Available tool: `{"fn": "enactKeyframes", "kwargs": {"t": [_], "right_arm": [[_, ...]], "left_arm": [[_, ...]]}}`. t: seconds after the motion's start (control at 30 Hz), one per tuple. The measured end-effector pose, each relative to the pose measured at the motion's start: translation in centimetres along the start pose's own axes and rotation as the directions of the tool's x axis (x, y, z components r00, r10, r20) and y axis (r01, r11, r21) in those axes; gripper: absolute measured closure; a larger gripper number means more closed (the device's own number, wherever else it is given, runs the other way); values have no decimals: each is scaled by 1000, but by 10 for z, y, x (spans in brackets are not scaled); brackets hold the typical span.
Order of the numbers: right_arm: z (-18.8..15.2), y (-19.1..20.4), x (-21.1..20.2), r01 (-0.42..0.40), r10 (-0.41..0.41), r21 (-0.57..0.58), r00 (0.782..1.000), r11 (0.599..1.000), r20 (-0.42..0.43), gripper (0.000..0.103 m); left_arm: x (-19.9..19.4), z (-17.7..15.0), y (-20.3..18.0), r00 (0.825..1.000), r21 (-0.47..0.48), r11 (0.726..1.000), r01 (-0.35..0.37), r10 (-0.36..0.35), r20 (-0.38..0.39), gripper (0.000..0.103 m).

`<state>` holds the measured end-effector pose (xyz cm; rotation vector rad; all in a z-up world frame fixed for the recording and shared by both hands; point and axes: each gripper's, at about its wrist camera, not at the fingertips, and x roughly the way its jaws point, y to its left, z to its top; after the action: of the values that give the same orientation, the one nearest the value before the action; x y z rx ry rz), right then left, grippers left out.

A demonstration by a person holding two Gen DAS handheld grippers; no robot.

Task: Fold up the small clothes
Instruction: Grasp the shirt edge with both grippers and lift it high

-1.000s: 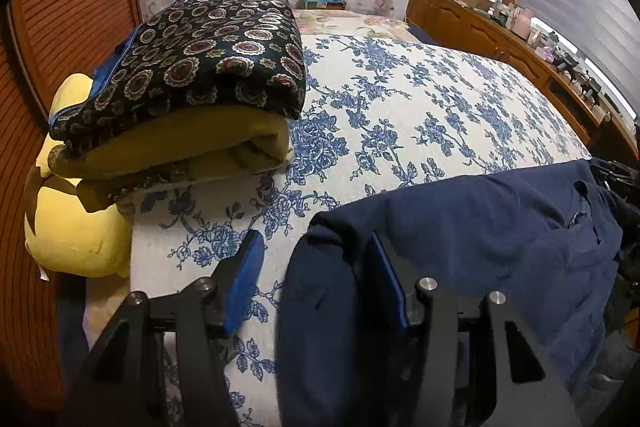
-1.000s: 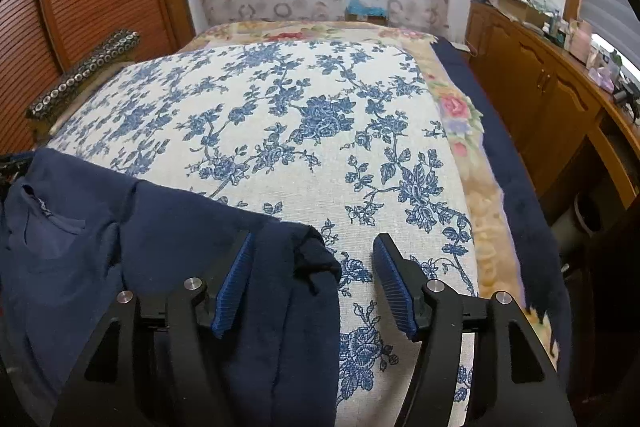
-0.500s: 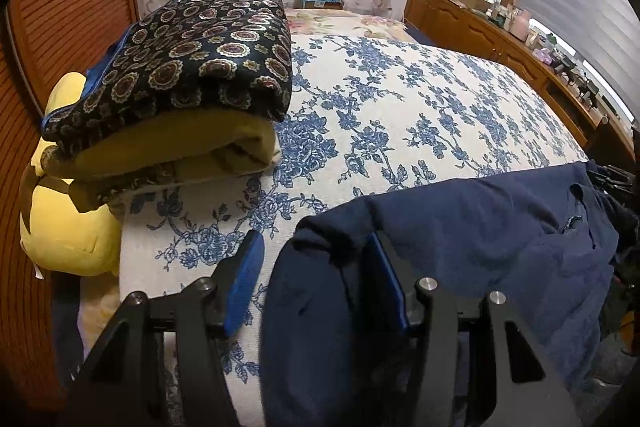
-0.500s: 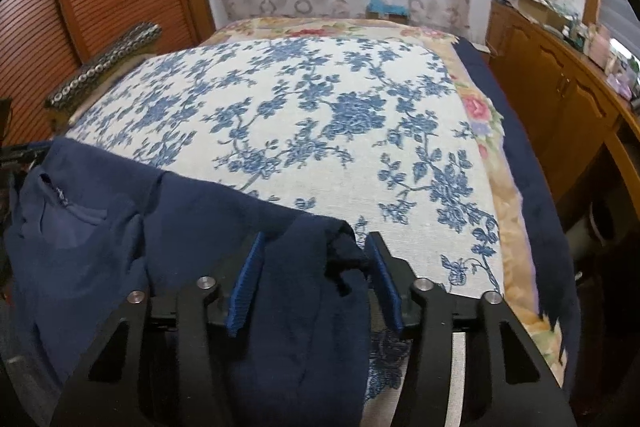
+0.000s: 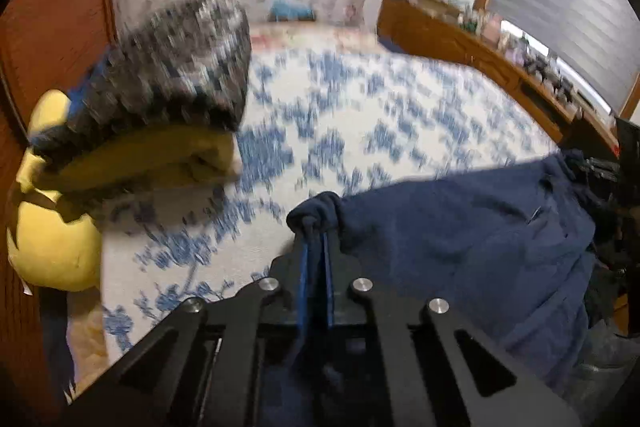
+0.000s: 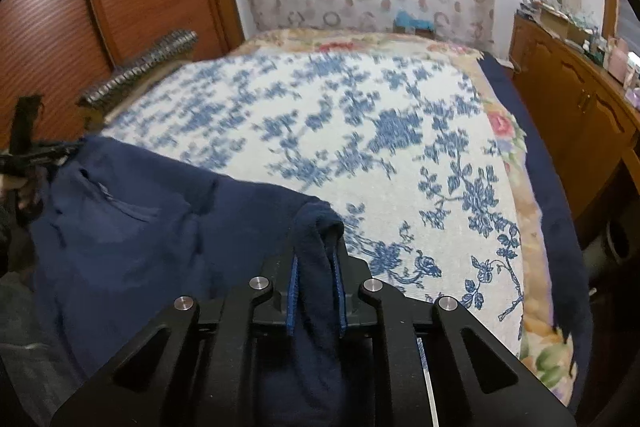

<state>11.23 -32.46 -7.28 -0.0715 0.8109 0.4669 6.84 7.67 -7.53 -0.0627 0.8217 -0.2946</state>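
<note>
Both grippers have just clamped down on the navy garment [image 5: 460, 227]: left gripper [image 5: 315, 247] with its pads squeezed almost together on one bunched corner, right gripper [image 6: 316, 259] pinching the other corner with a thicker wad of cloth between its pads. That garment is stretched between them along the near edge of the bed [image 6: 360, 131], which has a white cover with blue flowers. From the left one, a folded dark patterned blanket [image 5: 172, 67] sits on something yellow at about 10 o'clock. A wooden dresser [image 6: 580, 99] runs along at 2 o'clock from the right one.
</note>
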Motion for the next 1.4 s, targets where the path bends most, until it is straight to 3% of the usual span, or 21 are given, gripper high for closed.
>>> {"fn": "enactKeyframes", "kwargs": {"t": [0.2,0.4,0.53,0.8,1.0,1.17,1.33,1.4], "right_arm": [[16,23,-51,-54,57,-27,993,998,107,93],[43,45,-108,-40,49,-46,977,998,207,93],[62,55,-144,-20,36,-64,963,998,268,93],[98,78,-239,7,48,-124,900,992,434,93],[122,88,-305,10,66,-140,846,990,529,93],[145,101,-355,80,32,-162,806,983,591,93],[160,100,-384,134,-5,-160,780,978,626,93],[163,98,-390,160,-27,-155,775,975,631,93]], "left_arm": [[-52,12,-18,988,-15,999,45,-43,150,100],[-102,39,-41,958,50,997,65,-76,278,100],[-135,73,-60,925,119,990,75,-114,363,100],[-209,116,-81,851,185,978,98,-179,494,100],[-266,138,-83,798,199,976,90,-190,572,100],[-309,156,-85,752,209,977,36,-164,639,100],[-337,168,-86,706,216,976,-4,-150,692,100],[-340,169,-87,695,216,976,-18,-143,704,100]]}}
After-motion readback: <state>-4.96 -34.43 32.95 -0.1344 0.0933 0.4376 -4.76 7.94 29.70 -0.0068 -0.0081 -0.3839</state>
